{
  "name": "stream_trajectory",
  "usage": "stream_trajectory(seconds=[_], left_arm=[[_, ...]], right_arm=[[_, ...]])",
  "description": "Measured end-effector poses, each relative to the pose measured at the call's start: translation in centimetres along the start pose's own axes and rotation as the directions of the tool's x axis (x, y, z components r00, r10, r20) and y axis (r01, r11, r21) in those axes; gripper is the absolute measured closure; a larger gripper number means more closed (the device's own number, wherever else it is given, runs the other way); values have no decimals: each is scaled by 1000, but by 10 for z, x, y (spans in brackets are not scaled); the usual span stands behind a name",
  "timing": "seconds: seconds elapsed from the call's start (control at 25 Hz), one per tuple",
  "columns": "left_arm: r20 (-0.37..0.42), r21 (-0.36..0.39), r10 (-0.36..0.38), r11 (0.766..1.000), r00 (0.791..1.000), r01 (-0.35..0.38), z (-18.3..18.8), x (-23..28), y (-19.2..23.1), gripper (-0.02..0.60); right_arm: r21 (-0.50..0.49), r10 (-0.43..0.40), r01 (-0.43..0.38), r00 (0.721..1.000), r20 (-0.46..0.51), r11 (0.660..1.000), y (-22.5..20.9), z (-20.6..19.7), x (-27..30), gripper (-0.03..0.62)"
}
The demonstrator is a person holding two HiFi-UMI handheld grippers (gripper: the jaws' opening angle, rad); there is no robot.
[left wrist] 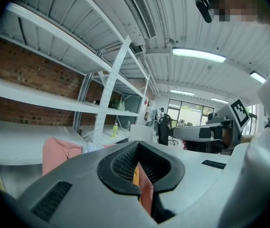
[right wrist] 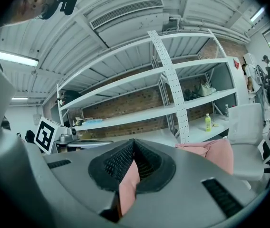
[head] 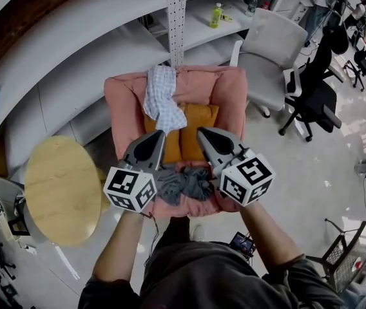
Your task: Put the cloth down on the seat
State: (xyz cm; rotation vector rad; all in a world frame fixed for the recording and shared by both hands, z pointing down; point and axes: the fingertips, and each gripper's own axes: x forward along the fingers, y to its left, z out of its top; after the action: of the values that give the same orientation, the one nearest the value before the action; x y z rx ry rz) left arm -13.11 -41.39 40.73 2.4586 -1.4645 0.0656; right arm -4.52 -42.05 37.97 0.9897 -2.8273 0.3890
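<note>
Plainly, look to the front edge of the seat [head: 176, 206] of the pink armchair [head: 225, 89] for the grey cloth [head: 184, 182], crumpled there and free of both tools; find the left gripper [head: 154, 140] over the cloth's left end, jaws pressed together on nothing, with only a sliver of orange and pink upholstery showing past the ribbed pads [left wrist: 120, 163]; find the right gripper [head: 207, 137] over the cloth's right end, likewise closed and empty, with pink showing behind its own pads; note on each marker cube [head: 130, 188] black-and-white square patterns rather than words; between the two grippers, see an orange cushion [head: 182, 140] against the backrest, and a checked cloth [head: 160, 95] draped over the top of it; to the left, just beside the armchair, a round wooden table [head: 60, 188]; behind, on a white shelf [head: 105, 37], a green bottle [head: 216, 15], label too small to read; to the right, a grey office chair [head: 270, 50].
</note>
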Motion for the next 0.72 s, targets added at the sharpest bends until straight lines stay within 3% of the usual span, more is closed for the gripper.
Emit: stream_trajectory(seconds=[0.72], left_arm=[[-35, -17, -14, 1000, 999, 13, -14, 17, 4, 572]], right_arm=[[6, 5, -4, 999, -36, 1000, -10, -12, 12, 579]])
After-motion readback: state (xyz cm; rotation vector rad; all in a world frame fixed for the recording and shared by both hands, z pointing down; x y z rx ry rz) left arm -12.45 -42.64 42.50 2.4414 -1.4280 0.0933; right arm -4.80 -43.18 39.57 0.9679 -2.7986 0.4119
